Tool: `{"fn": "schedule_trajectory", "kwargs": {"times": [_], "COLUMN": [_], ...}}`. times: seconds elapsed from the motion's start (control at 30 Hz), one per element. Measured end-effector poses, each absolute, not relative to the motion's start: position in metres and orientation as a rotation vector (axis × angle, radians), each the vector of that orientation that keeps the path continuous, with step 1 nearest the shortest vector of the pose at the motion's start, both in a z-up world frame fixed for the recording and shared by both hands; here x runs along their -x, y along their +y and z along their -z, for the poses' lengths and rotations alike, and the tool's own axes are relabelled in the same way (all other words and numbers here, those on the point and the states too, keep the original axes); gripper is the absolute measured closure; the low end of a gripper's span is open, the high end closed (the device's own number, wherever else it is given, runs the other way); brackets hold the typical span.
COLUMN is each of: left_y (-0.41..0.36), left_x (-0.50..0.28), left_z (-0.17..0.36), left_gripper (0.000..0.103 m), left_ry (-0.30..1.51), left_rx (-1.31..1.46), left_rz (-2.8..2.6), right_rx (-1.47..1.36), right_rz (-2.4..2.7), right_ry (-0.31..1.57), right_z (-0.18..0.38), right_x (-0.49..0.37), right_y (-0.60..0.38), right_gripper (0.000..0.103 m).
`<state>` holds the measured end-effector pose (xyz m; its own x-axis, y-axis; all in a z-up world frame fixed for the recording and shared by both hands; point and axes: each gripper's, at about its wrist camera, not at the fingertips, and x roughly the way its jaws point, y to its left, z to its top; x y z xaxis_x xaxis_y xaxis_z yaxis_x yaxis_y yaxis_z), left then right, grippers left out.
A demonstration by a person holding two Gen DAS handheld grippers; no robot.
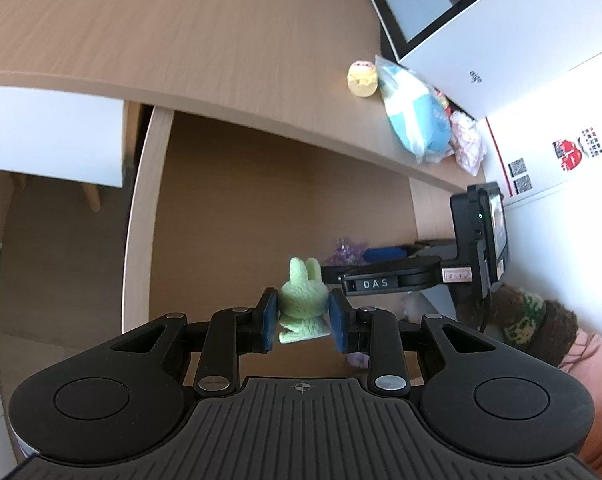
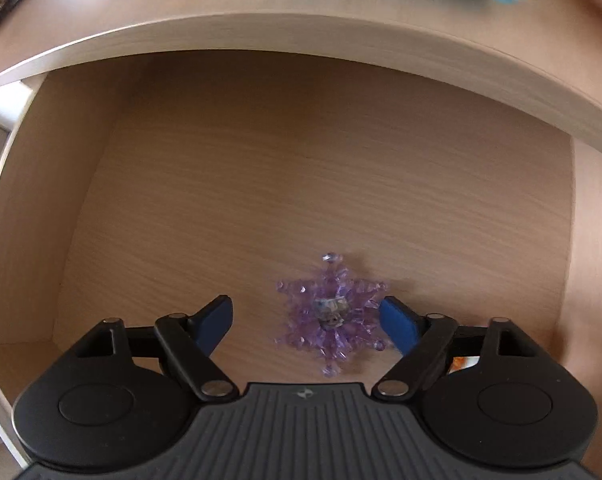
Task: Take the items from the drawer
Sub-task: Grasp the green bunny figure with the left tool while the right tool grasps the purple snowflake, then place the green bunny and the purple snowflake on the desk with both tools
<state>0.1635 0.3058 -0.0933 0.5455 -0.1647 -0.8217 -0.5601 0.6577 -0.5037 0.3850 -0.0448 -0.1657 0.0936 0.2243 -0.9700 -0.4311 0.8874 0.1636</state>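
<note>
Two claws at work: my left gripper (image 1: 304, 323) clamps the green bunny figure (image 1: 303, 307) between its pads. My right gripper (image 2: 305, 322) stands wide around the purple crystal star (image 2: 332, 314) on the drawer (image 2: 261, 184) floor, pads not touching.

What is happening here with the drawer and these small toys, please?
A person is emptying an open wooden drawer with two handheld grippers. The left gripper is shut on a green bunny figure, held above the drawer. The right gripper is open, reaching down into the drawer, with a purple crystal snowflake lying on the drawer floor between its fingers, not yet gripped. A yellow toy and a blue and white bag lie on the desk top.
</note>
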Motion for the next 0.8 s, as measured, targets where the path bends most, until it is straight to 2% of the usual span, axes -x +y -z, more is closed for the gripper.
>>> {"fn": "schedule_trajectory", "kwargs": {"times": [0.03,0.1,0.13,0.17,0.4,0.57,0.8], "left_y": [0.304,0.303,0.302,0.301,0.282,0.272,0.297], "left_x": [-0.164,-0.164,-0.164,-0.164,-0.180,-0.197,-0.247], "left_z": [0.096,0.099,0.101,0.101,0.103,0.093,0.066], "left_gripper": [0.072,0.072,0.072,0.072,0.072,0.072,0.072], "left_ry": [0.998,1.011,1.016,1.021,1.068,1.083,0.965], "left_rx": [0.850,0.854,0.853,0.851,0.782,0.689,0.606], "left_rz": [-0.271,-0.267,-0.262,-0.256,-0.173,-0.113,-0.146], "right_rx": [0.203,0.267,0.309,0.341,0.302,0.123,-0.027], "right_rz": [-0.488,-0.480,-0.476,-0.471,-0.431,-0.404,-0.342], "right_ry": [1.395,1.377,1.361,1.349,1.296,1.175,0.978], "right_z": [0.165,0.164,0.162,0.161,0.137,0.077,0.004], "right_x": [-0.383,-0.375,-0.369,-0.364,-0.323,-0.293,-0.259], "right_y": [-0.041,-0.035,-0.031,-0.029,-0.043,-0.069,-0.098], "right_gripper": [0.021,0.030,0.042,0.050,0.051,0.050,0.050]}}
